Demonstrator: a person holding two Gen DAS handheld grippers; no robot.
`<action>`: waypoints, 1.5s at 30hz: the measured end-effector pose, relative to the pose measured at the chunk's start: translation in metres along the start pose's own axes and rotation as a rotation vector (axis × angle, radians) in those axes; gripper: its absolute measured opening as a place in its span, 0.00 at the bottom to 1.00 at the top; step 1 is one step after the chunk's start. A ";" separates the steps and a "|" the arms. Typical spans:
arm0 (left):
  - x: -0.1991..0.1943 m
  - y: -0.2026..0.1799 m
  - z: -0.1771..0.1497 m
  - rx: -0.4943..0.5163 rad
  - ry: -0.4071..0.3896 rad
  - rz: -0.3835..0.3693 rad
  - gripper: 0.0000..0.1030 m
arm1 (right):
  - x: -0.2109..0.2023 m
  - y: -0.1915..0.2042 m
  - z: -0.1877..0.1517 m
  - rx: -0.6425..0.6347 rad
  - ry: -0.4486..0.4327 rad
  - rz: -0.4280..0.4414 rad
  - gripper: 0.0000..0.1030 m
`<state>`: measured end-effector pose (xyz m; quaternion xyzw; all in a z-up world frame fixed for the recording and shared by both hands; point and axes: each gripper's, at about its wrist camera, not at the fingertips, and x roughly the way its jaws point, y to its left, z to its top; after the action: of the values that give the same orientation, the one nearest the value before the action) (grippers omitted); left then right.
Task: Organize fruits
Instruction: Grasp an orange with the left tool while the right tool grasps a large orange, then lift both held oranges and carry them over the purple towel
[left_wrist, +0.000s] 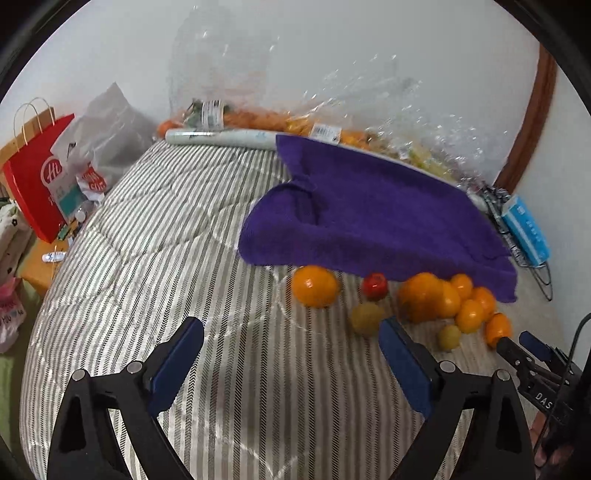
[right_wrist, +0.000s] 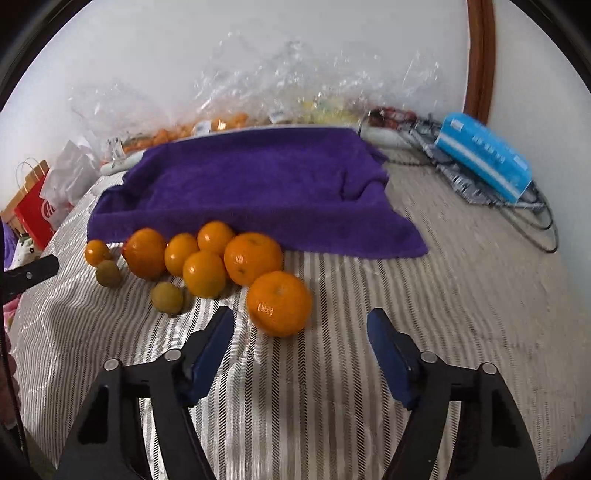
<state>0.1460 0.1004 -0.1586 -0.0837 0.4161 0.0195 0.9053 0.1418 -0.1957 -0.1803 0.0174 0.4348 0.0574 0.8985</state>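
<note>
Several mandarins (right_wrist: 279, 302) lie loose on a striped quilt (right_wrist: 332, 387) beside a purple towel (right_wrist: 255, 188); clear bags of fruit (left_wrist: 258, 118) line the wall. Left gripper (left_wrist: 291, 339) and right gripper (right_wrist: 301, 328) hover open-jawed, empty.

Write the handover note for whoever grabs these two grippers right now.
Left gripper: open, empty, over the striped bedcover.
Right gripper: open, empty, just short of the nearest orange.
Fruit: oranges, two greenish fruits and one red fruit lie loose along the front edge of the purple towel.
Done: nothing visibly sorted.
Left: group all the fruit; probably start with the nearest orange.
</note>
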 end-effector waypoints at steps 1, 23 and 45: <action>0.003 0.001 0.000 -0.001 0.003 0.005 0.92 | 0.004 0.000 0.001 -0.003 0.008 0.007 0.66; 0.053 -0.013 0.010 0.061 -0.001 -0.081 0.36 | 0.026 0.008 0.007 -0.047 0.019 -0.002 0.41; 0.032 -0.017 0.009 0.064 -0.115 -0.187 0.34 | 0.009 -0.005 0.004 0.009 -0.069 0.131 0.39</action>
<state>0.1755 0.0837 -0.1752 -0.0920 0.3541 -0.0733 0.9278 0.1508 -0.1992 -0.1858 0.0516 0.4019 0.1135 0.9071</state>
